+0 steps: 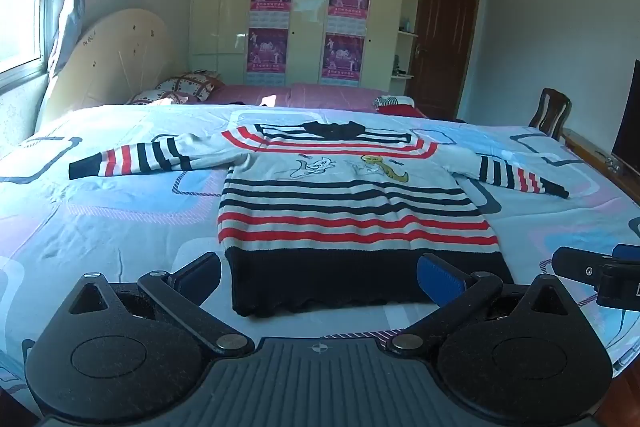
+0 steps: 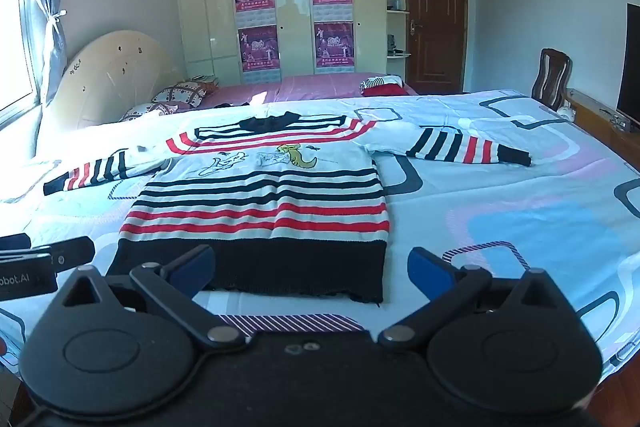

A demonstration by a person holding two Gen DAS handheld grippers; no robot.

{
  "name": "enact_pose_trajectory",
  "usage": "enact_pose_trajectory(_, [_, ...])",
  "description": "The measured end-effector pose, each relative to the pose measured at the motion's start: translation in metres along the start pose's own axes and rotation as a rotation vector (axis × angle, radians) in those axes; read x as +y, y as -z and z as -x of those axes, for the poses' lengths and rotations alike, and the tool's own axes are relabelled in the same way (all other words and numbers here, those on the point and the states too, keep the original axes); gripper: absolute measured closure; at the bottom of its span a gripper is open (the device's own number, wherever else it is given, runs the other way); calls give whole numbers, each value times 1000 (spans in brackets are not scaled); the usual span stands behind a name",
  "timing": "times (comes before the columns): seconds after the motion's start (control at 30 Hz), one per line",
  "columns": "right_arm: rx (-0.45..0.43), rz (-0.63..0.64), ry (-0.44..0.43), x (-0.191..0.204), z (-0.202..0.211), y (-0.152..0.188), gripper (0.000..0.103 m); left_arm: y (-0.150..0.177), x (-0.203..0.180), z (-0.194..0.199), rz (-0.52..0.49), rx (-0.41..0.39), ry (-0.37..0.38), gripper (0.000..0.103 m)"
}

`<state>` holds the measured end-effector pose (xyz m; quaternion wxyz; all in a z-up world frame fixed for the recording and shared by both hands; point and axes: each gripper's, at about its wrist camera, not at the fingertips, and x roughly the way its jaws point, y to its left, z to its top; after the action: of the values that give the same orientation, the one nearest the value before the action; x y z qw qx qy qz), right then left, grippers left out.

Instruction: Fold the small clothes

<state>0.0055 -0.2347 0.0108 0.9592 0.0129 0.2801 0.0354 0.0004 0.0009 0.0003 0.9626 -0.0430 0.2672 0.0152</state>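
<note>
A small knit sweater (image 1: 348,211) with red, navy and white stripes, a navy hem and cartoon figures on the chest lies flat, face up, on the bed, both sleeves spread out sideways. It also shows in the right wrist view (image 2: 260,203). My left gripper (image 1: 320,277) is open and empty, just in front of the hem's left half. My right gripper (image 2: 310,269) is open and empty, in front of the hem's right corner. Each gripper's side shows in the other view: the right one (image 1: 596,269), the left one (image 2: 44,261).
The bed has a light blue and pink patterned cover (image 1: 120,211). Behind it lie a red sheet, pillows (image 1: 188,87) and a small pile of folded clothes (image 1: 394,105). A wooden chair (image 1: 550,113) and a dark screen (image 1: 628,123) stand at the right.
</note>
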Motion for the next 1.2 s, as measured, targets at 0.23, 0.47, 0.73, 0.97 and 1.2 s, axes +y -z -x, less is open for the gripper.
enact_pose_trajectory(0.23, [10, 9, 9, -1, -2, -1, 0, -1, 2, -1, 7, -15, -7, 0])
enact_pose_trajectory(0.47, [13, 7, 2, 7, -2, -6, 0, -1, 7, -7, 2, 9, -4, 0])
enact_pose_trajectory(0.73, [4, 11, -3, 1, 1, -4, 0, -1, 1, 1, -6, -1, -7, 0])
enact_pose_trajectory(0.97, [3, 10, -2, 2, 0, -3, 0, -1, 0, 3, -7, -2, -5, 0])
enact_pose_trajectory(1.2, [8, 13, -6, 0, 0, -5, 0, -1, 1, 6, -8, -3, -11, 0])
